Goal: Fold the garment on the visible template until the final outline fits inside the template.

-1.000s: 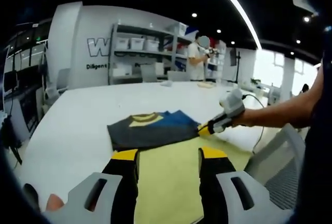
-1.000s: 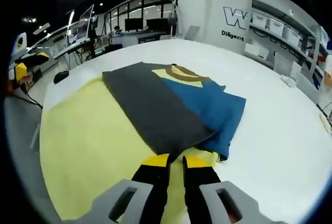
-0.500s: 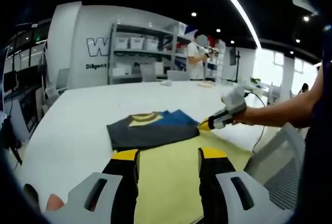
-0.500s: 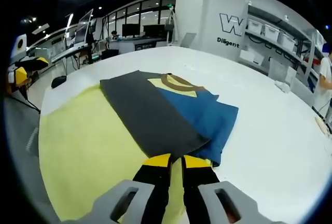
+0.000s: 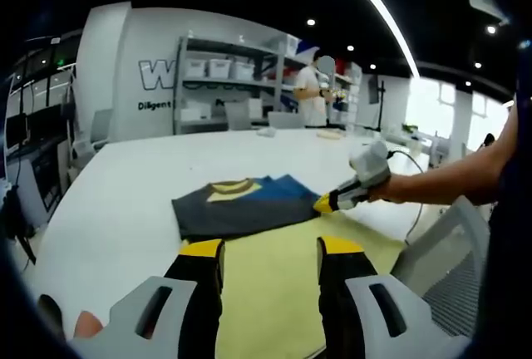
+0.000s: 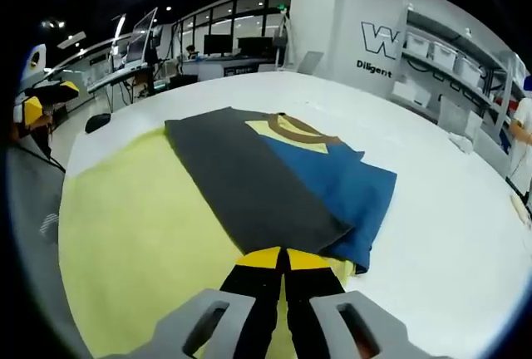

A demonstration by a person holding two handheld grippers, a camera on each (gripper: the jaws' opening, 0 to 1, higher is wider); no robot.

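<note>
A folded garment (image 5: 241,205), dark grey with a blue panel and a yellow collar, lies at the far end of a pale yellow template (image 5: 278,280). My left gripper (image 5: 270,249) hovers open over the template's near part, well short of the cloth. The right gripper (image 5: 326,203), held in a person's hand, reaches in from the right and touches the garment's right edge. In the right gripper view the garment (image 6: 249,184) lies just ahead, with its blue part (image 6: 345,189) on the right. My right gripper (image 6: 280,258) has its jaws pressed together on the garment's near edge.
The white table (image 5: 125,201) spreads wide around the template (image 6: 133,243). Shelving with bins (image 5: 233,85) and a standing person (image 5: 316,93) are far behind. A chair back (image 5: 449,268) stands at the right. The left gripper (image 6: 33,110) shows at the far left.
The right gripper's jaws, slightly apart one second ago, have closed together at the garment's near edge. The left gripper has stayed open and still. The garment lies as before.
</note>
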